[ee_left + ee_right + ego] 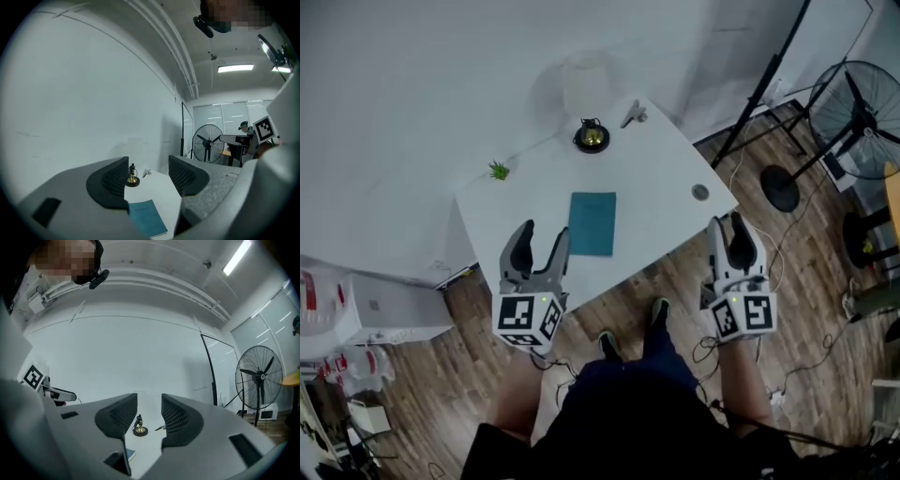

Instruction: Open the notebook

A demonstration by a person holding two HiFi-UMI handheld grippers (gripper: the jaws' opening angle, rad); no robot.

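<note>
The closed notebook looks thin, light and floppy, probably best pinched at its cover's edge; left gripper and right gripper both gape empty

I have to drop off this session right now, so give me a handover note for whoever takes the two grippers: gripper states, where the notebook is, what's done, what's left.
Left gripper: open, empty, held by the front edge of the table, just left of the notebook.
Right gripper: open, empty, off the table's front right corner, apart from the notebook.
The notebook is teal, closed and flat on the white table, with nothing touching it. A small bell stands beyond it near the far edge.
Done: nothing yet; the cover is not lifted.
Left: bring a gripper to the cover's edge, lift it and fold the notebook open. The other gripper could probably steady it.
</note>
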